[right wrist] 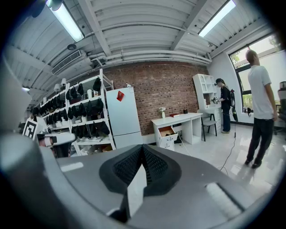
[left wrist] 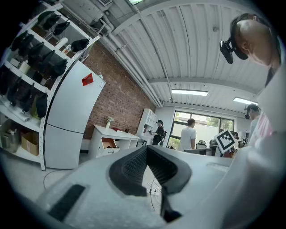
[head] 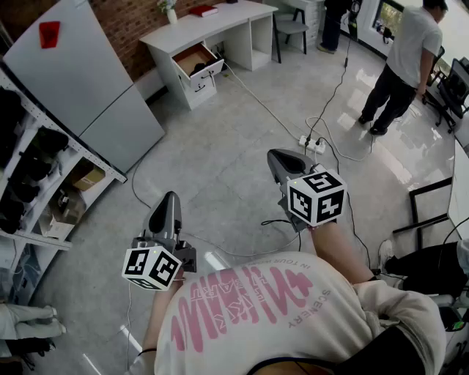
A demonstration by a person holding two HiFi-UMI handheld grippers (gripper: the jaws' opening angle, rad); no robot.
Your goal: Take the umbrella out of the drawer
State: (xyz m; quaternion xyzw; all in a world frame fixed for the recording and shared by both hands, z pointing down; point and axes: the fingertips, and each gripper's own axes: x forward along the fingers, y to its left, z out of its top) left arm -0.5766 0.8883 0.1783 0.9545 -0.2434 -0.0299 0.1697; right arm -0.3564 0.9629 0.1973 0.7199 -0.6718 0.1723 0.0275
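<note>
Overall: I stood well apart from the white desk (head: 220, 20).
Left gripper (head: 170, 199): my jaws were pressed together, empty.
Right gripper (head: 279, 158): likewise closed on nothing.
Drawer (head: 196, 60): pulled open.
Umbrella: I couldn't make it out.

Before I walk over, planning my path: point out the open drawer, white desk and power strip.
open drawer (head: 195, 58): head view, its brown inside.
white desk (head: 220, 22): head view, its top.
power strip (head: 311, 144): head view, its white body.
</note>
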